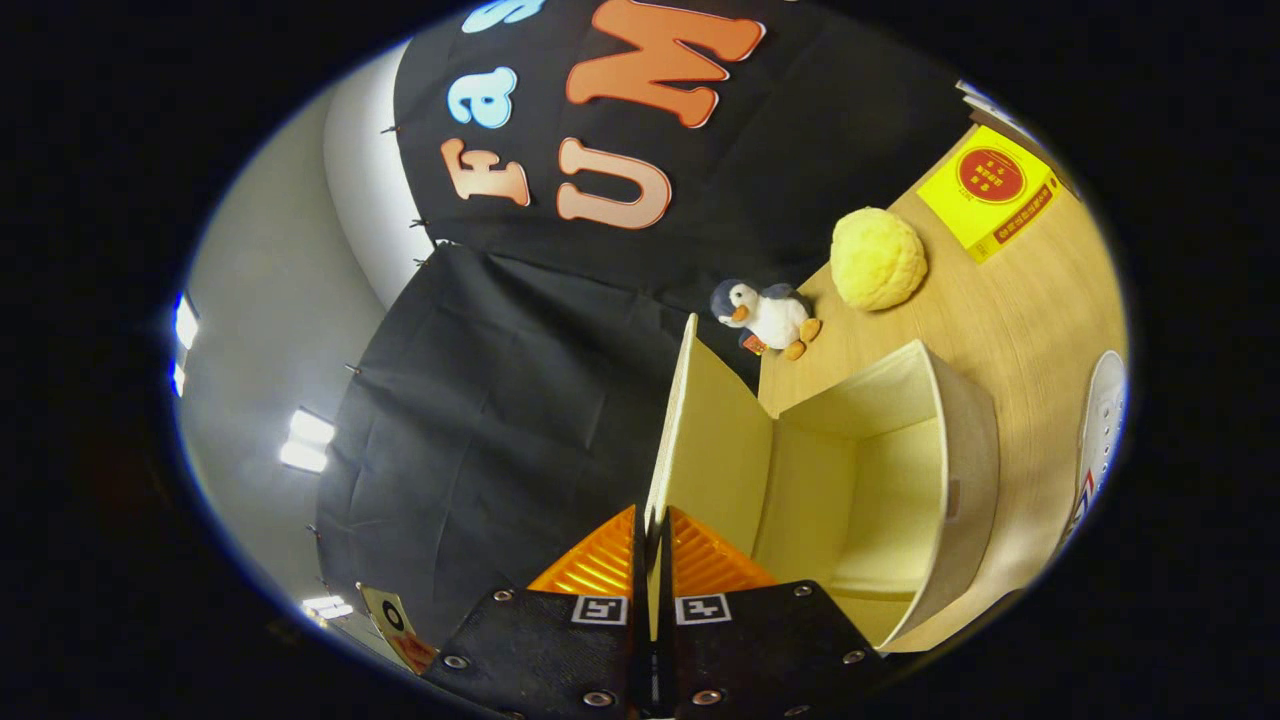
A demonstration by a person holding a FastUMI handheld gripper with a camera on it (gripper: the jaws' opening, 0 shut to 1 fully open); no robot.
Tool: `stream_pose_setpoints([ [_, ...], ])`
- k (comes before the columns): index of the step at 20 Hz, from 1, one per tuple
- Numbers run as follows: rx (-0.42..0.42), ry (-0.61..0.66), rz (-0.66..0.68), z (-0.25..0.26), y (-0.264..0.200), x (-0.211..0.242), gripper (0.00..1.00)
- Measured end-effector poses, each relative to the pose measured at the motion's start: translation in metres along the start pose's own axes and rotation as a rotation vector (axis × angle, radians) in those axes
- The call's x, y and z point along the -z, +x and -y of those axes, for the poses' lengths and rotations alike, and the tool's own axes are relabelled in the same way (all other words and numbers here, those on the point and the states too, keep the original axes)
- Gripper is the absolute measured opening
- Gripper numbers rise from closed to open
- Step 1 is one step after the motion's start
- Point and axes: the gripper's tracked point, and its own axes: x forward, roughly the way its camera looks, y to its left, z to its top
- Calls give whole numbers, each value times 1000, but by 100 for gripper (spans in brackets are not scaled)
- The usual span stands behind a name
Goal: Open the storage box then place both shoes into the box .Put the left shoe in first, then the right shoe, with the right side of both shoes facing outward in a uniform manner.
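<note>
The hand-held gripper (651, 525) is closed on the lid (705, 440) of the storage box (900, 480): both fingers pinch the lid's free edge, one on each face of the panel. The view is rolled, so the counter (1010, 320) runs up the far side. The lid stands swung away from the box opening, and the pale interior is exposed and holds nothing visible. The step in hand is judged to be opening the box, and it appears nearly complete.

To finish well, carry the lid along its hinge arc, not straight, so the box is not dragged across the counter. Swing it far enough that it rests open unaided, then part the fingers and draw back along the panel.

A white shoe (1100, 440) lies on the counter beyond the box, partly visible; which foot it fits cannot be told. A toy penguin (768, 315), a yellow ball (878, 258) and a yellow carton (990, 190) sit further along, well apart from the box.
</note>
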Motion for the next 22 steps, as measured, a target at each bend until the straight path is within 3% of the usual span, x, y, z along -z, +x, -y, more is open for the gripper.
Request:
stream_pose_setpoints([
  [4,3,-59,-22,-29,35,14,5],
  [6,16,-100,-44,-37,54,26,11],
  [8,62,-149,-59,-34,70,33,24],
  [9,75,-167,-60,-33,76,37,39],
  [10,80,-178,-52,-35,81,39,46],
  [11,85,-192,-52,-37,86,41,68],
  [13,108,-220,-67,-33,91,49,92],
  [14,116,-230,-64,-33,92,49,97],
  [20,152,-266,6,-37,81,40,97],
  [22,126,-285,24,-47,80,38,97],
])
